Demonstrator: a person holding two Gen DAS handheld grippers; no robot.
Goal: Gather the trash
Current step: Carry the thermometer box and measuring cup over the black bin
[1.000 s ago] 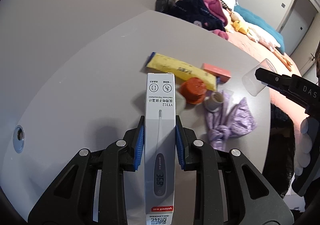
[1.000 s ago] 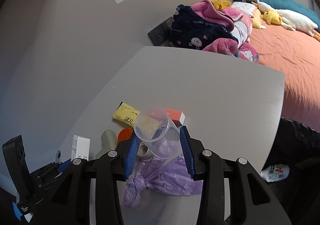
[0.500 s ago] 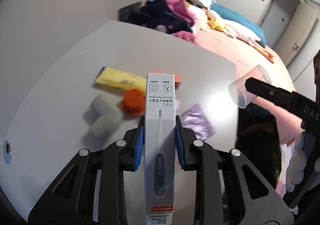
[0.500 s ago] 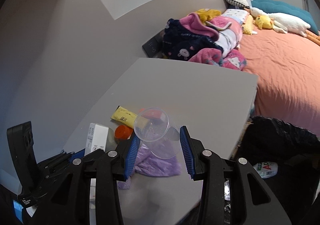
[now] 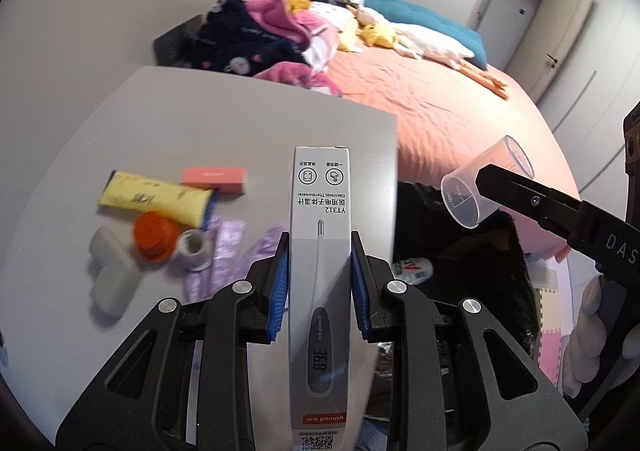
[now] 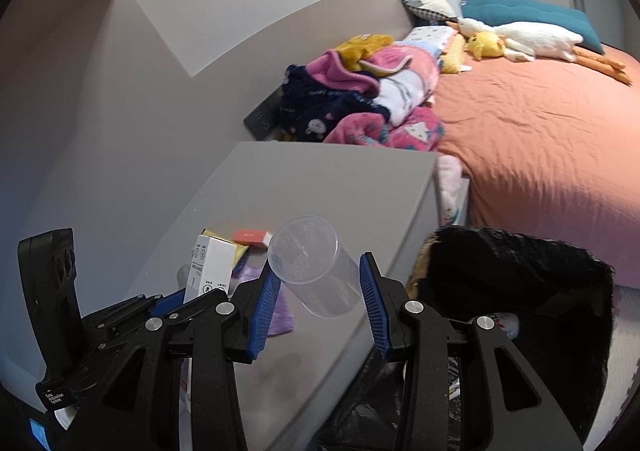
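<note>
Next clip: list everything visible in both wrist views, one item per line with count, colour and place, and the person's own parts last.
Thermometer box: one, white, in left tool.
Clear plastic measuring cup: one, in right tool.
Snack packet: one, yellow, on grey table.
Small flat box: one, coral, beside packet.
Round lid: one, orange, on table.
Tape roll: one, whitish, by lid.
Plastic bag: one, purple, on table.
Oblong cases: two, grey-green, table's left.
Bin bag: one, black, beside table.
Bed: one, orange cover.
Left tool: black, blue pads.
Right tool: same.
Gloved hand: one, white.
</note>
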